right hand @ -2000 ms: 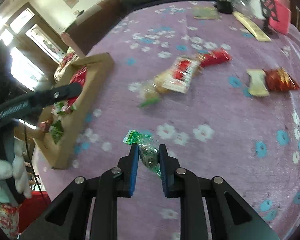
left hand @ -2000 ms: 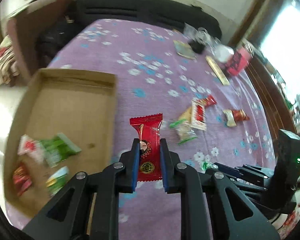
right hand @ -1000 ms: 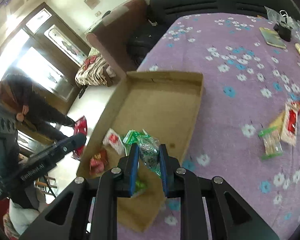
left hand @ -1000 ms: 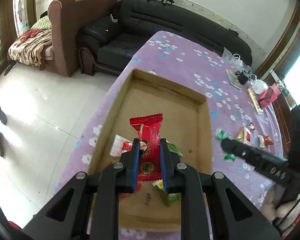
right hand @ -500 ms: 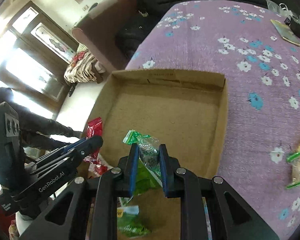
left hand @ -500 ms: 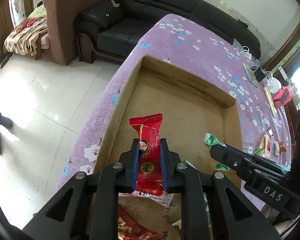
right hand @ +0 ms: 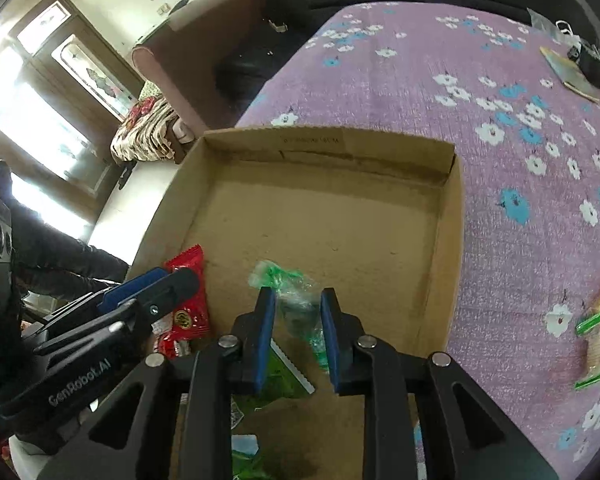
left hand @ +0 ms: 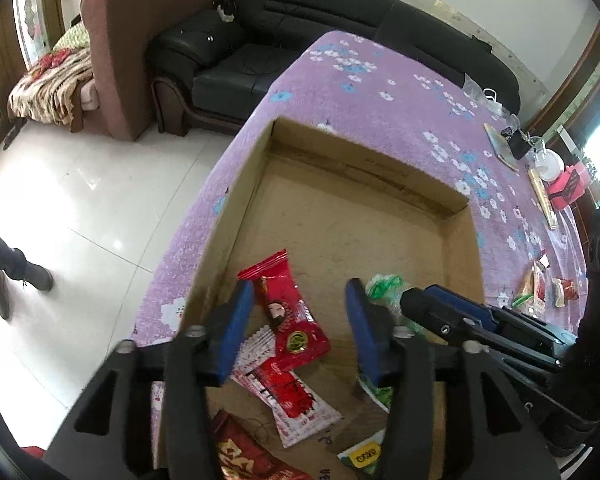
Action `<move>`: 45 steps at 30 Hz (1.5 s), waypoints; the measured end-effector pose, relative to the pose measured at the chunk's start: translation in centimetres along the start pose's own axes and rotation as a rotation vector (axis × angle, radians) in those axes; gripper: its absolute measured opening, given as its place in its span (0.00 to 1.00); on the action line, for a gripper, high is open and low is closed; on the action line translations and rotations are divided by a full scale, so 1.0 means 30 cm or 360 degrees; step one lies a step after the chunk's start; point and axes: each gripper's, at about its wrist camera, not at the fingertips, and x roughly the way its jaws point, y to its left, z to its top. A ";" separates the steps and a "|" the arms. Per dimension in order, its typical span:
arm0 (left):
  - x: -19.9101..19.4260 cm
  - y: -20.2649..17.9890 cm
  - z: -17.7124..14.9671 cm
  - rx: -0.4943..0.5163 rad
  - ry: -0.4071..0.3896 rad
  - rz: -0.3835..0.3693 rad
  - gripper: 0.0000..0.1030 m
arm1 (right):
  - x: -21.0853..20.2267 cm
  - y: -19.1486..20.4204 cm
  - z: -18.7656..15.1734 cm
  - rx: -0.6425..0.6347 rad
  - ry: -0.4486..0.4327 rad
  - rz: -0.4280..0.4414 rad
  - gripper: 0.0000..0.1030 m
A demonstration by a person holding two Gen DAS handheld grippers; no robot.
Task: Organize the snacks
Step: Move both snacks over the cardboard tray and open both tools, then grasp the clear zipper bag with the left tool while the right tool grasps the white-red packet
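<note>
A shallow cardboard box (left hand: 458, 248) (right hand: 440, 248) lies on the purple flowered tablecloth. My left gripper (left hand: 298, 316) is open above the box. A red candy packet (left hand: 288, 312) lies free in the box between its fingers and shows in the right wrist view (right hand: 186, 300). My right gripper (right hand: 296, 320) is open over the box, and a green-and-clear candy packet (right hand: 296, 292) sits loose between its fingers. That packet shows in the left wrist view (left hand: 382, 286) beside the right gripper. Several other red, white and green packets (left hand: 288, 392) lie in the box's near end.
More snacks lie on the cloth to the right (left hand: 536, 286) (right hand: 598, 336). A book, cups and a pink box (left hand: 564, 184) stand at the table's far right. A black sofa (left hand: 300, 24) and a brown armchair (left hand: 112, 52) stand beyond the table. A person's legs (left hand: 4, 272) are on the floor at left.
Both grippers have opened over the box. The red packet has dropped from my left gripper into the box. The green packet has come loose between my right gripper's fingers.
</note>
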 end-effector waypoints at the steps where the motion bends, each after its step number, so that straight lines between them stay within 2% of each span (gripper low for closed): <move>1: -0.009 -0.002 0.001 -0.0002 -0.0009 0.0009 0.55 | -0.005 0.001 0.000 -0.0001 0.0001 0.0011 0.23; 3: -0.030 -0.013 -0.002 0.0011 -0.0031 0.0054 0.59 | -0.021 0.003 -0.003 -0.0008 -0.0002 0.0021 0.23; 6: -0.062 -0.030 -0.010 0.0024 -0.0057 0.0072 0.59 | -0.051 -0.002 -0.014 -0.0006 -0.0018 0.0022 0.24; 11: -0.107 -0.088 -0.035 0.0108 -0.0091 0.0193 0.59 | -0.126 -0.020 -0.045 0.0018 -0.0065 0.0030 0.24; 18: -0.140 -0.212 -0.083 0.0250 -0.0096 0.0297 0.59 | -0.244 -0.123 -0.134 0.0133 -0.0099 0.0013 0.24; 25: -0.170 -0.381 -0.129 0.0363 -0.0083 0.0302 0.59 | -0.338 -0.263 -0.207 0.0238 -0.0106 0.0000 0.24; 38: -0.149 -0.673 -0.193 0.0469 -0.0061 0.0261 0.64 | -0.502 -0.502 -0.286 0.0309 -0.0150 -0.0035 0.25; 45: -0.065 -0.722 -0.210 0.0393 0.0049 0.0143 0.64 | -0.552 -0.658 -0.308 0.0396 -0.0174 -0.0102 0.25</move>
